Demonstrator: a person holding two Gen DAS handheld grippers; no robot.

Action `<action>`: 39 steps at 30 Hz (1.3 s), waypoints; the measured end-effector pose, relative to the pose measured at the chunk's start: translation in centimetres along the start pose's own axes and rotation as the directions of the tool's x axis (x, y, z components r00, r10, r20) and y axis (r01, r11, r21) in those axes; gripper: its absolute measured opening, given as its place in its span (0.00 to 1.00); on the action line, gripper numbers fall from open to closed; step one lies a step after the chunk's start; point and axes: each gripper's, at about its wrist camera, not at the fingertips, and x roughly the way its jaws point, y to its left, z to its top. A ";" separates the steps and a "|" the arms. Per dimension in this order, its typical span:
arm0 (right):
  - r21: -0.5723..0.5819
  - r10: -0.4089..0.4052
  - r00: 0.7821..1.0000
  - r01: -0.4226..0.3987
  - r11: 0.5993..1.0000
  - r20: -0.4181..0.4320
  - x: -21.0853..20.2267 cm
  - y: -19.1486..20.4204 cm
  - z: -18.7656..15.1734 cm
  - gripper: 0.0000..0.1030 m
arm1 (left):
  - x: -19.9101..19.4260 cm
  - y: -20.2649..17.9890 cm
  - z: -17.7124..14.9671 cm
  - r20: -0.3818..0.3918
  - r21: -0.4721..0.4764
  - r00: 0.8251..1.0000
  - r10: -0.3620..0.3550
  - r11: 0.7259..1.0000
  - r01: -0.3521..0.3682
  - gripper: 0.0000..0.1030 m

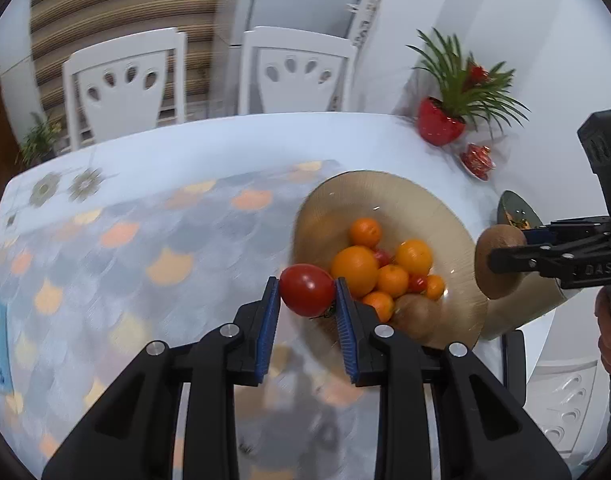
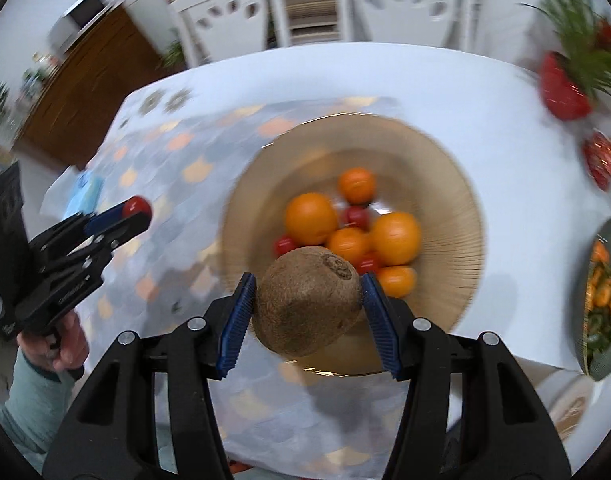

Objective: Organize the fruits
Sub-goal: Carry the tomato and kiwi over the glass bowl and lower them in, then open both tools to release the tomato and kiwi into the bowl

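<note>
The left gripper [image 1: 307, 296] clamps a tomato [image 1: 306, 294]; the right gripper [image 2: 307, 306] clamps a kiwi [image 2: 307, 306] near the bowl [image 2: 437, 152].

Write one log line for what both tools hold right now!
left tool: shut on round red tomato | right tool: shut on fuzzy brown kiwi | wide beige ribbed bowl: oranges, small tomatoes

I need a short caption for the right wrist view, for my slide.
Right tongs grip a kiwi above the beige bowl of oranges.
</note>
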 end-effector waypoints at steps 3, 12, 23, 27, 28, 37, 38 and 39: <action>0.047 -0.006 1.000 0.006 0.999 0.009 0.3 -1.7 0.5 0.54 | 1.3 -1.3 1.1 -0.005 0.021 1.000 -0.009 1.000 0.010 0.26; 0.108 -0.022 0.999 0.018 0.994 0.034 2.1 -3.4 2.4 0.54 | 5.6 -4.1 3.8 -0.034 0.035 0.999 -0.041 0.998 0.043 0.26; 0.117 -0.098 0.995 0.097 0.988 0.003 5.6 -4.3 3.5 0.54 | 9.0 -4.7 5.2 -0.083 0.035 0.996 -0.025 0.999 0.028 0.26; 0.124 -0.088 0.996 0.087 0.988 0.004 5.6 -4.4 3.7 0.54 | 9.3 -5.1 5.5 -0.085 0.041 0.996 -0.024 0.999 0.027 0.26; 0.126 -0.086 0.996 0.085 0.988 0.005 5.5 -4.4 3.8 0.54 | 9.4 -5.1 5.6 -0.085 0.041 0.996 -0.021 0.999 0.024 0.26; 0.176 -0.110 0.992 0.096 0.980 0.067 3.4 -5.2 3.9 0.79 | 8.8 -4.3 5.3 -0.087 -0.009 0.996 -0.004 1.000 0.003 0.55; 0.179 -0.112 0.991 0.098 0.979 0.071 3.1 -5.2 3.8 0.80 | 8.6 -4.2 5.1 -0.088 -0.010 0.996 -0.003 1.000 0.002 0.56; 0.183 -0.110 0.991 0.095 0.979 0.073 3.0 -5.3 3.8 0.81 | 8.5 -4.2 4.9 -0.089 -0.011 0.996 -0.003 1.000 0.002 0.57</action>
